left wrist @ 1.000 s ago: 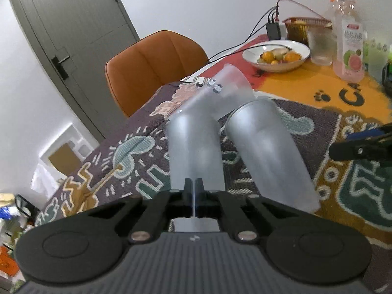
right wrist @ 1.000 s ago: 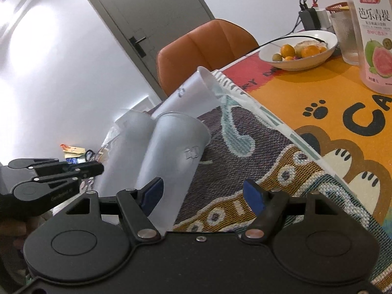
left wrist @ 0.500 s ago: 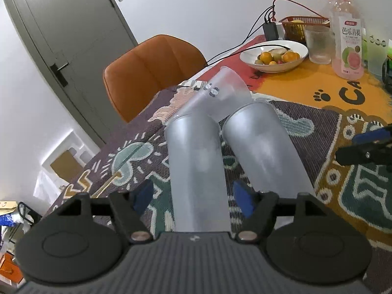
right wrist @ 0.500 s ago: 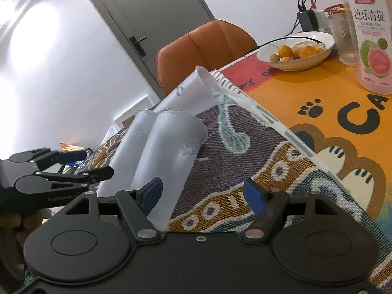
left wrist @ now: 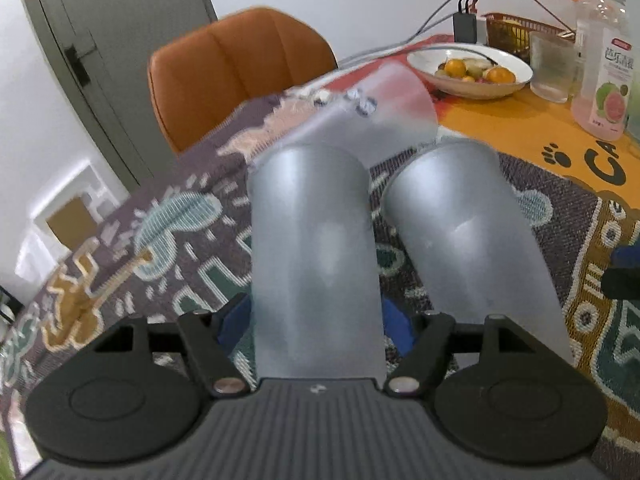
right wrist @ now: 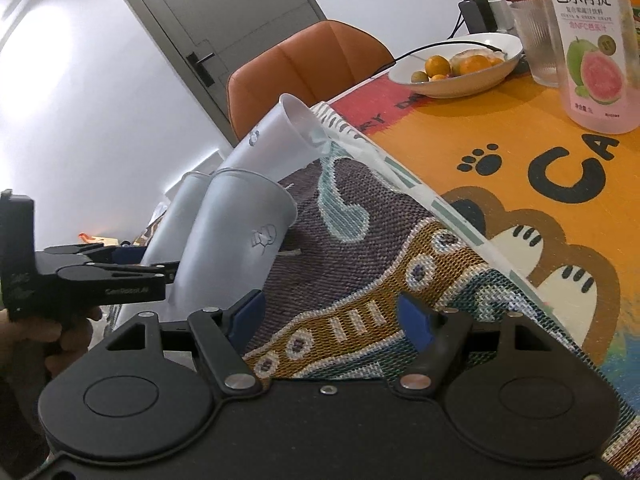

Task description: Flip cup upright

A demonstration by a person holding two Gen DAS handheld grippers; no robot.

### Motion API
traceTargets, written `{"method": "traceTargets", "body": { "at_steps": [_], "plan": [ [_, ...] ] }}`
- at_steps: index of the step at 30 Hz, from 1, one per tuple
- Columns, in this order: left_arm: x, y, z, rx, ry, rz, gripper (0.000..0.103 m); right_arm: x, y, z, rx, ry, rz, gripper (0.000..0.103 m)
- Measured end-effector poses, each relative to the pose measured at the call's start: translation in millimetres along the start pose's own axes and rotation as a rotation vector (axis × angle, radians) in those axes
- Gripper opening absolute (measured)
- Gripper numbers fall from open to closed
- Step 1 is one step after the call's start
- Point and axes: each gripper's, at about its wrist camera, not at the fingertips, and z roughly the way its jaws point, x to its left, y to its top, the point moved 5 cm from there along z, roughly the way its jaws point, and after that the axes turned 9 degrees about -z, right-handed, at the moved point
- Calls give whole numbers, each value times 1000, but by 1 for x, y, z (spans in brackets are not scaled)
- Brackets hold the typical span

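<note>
Up front in the left wrist view, the left gripper (left wrist: 314,316) has its blue pads spread wide on either side of the nearest frosted cup (left wrist: 312,248), which lies on its side on the patterned tablecloth (left wrist: 168,216); can't tell if the pads touch it. 2 more cups lie close by: a second cup (left wrist: 464,232) alongside, a third cup (left wrist: 384,112) behind.

Over in the right wrist view, the right gripper (right wrist: 330,318) is wide open over bare cloth, holding nothing, near the second cup (right wrist: 236,240).
</note>
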Motion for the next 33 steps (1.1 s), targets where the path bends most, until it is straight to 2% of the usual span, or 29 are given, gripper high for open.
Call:
{"method": "traceTargets", "body": {
  "at_steps": [5, 14, 22, 33],
  "plan": [
    [5, 0, -3, 3, -33, -32, 67, 2, 1, -1, 0, -2, -4, 74],
    [-1, -6, -46, -42, -28, 13, 67, 18, 2, -8, -2, 30, -35, 74],
    [5, -27, -78, -65, 8, 5, 67, 34, -1, -21, 1, 54, -76, 74],
    [-2, -68, -118, -85, -5, -5, 67, 56, -15, -38, 3, 85, -127, 74]
  ]
}}
